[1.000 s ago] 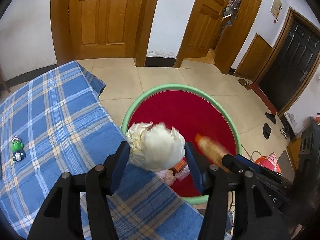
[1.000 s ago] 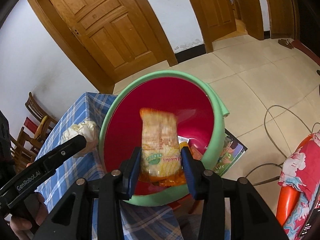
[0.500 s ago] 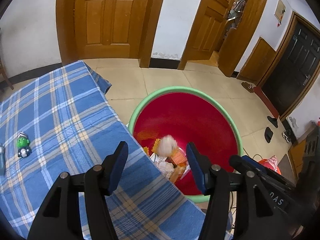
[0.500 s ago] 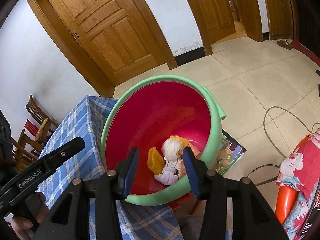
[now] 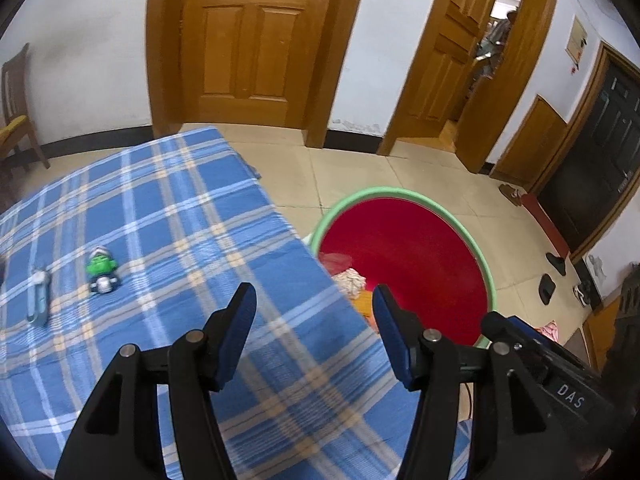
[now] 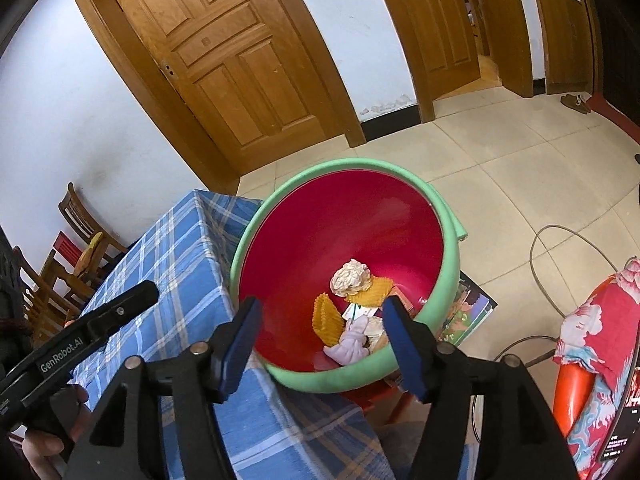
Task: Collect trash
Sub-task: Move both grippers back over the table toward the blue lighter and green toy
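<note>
A red basin with a green rim (image 6: 444, 280) (image 5: 486, 276) stands beside the table with the blue plaid cloth (image 5: 172, 240). In it lie a crumpled white paper ball (image 6: 350, 278), an orange snack packet (image 6: 326, 318), a pale wrapper (image 6: 350, 346) and other scraps. My left gripper (image 5: 314, 308) is open and empty above the table's edge next to the basin. My right gripper (image 6: 320, 320) is open and empty over the basin's near rim. The left gripper also shows in the right wrist view (image 6: 80, 340).
On the cloth lie a green toy figure (image 5: 102, 270) and a light blue pen-like thing (image 5: 39, 296). Wooden chairs (image 6: 80, 240) stand at the left wall. A cable (image 6: 560, 264), a book (image 6: 466, 314) and a red floral bundle (image 6: 596, 344) lie on the tiled floor.
Both grippers opened: the paper ball and the orange packet dropped into the basin. My left gripper then swung left over the table, and the toy and pen came further into view.
</note>
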`<state>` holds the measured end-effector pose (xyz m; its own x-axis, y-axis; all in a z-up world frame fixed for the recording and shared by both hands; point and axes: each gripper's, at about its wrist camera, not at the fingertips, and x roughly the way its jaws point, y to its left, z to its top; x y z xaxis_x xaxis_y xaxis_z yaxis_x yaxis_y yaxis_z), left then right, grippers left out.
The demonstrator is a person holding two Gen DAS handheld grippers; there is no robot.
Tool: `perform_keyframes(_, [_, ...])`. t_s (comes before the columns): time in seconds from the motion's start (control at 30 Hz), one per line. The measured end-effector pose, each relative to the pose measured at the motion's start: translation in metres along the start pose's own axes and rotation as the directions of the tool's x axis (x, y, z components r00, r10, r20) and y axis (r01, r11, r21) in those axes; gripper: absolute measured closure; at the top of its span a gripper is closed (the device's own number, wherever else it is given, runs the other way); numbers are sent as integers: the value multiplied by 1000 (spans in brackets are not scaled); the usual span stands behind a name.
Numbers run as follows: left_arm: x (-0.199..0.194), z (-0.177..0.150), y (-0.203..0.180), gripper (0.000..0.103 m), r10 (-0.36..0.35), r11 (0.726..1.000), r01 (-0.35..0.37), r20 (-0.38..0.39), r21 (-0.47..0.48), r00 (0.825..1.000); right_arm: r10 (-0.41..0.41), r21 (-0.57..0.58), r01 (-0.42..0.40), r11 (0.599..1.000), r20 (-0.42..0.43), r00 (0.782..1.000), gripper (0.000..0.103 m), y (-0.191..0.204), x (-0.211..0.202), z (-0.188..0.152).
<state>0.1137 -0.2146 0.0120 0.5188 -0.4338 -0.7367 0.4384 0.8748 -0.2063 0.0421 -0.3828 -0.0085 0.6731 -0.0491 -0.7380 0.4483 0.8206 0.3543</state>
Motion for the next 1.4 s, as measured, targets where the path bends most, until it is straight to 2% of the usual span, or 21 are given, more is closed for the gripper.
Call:
perform_keyframes(0.17, [-10, -2, 21, 43, 34, 999, -33, 11, -32, 999, 6, -15, -6, 1000, 2, 1000, 30, 12, -4, -3])
perform_keyframes(0.73, [-45, -12, 98, 43, 138, 981, -129, 50, -144, 989, 30, -69, -30, 997, -10, 1000, 26, 51, -5, -15])
perform_keyframes(1.17, [-49, -18, 159, 43, 286, 944, -275, 38, -180, 957, 18, -102, -22, 995, -38, 999, 25, 75, 4, -22])
perform_keyframes(1.4, [-42, -21, 186, 43, 324, 926, -314, 11, -211, 946, 4, -118, -9, 993, -43, 999, 25, 83, 6, -21])
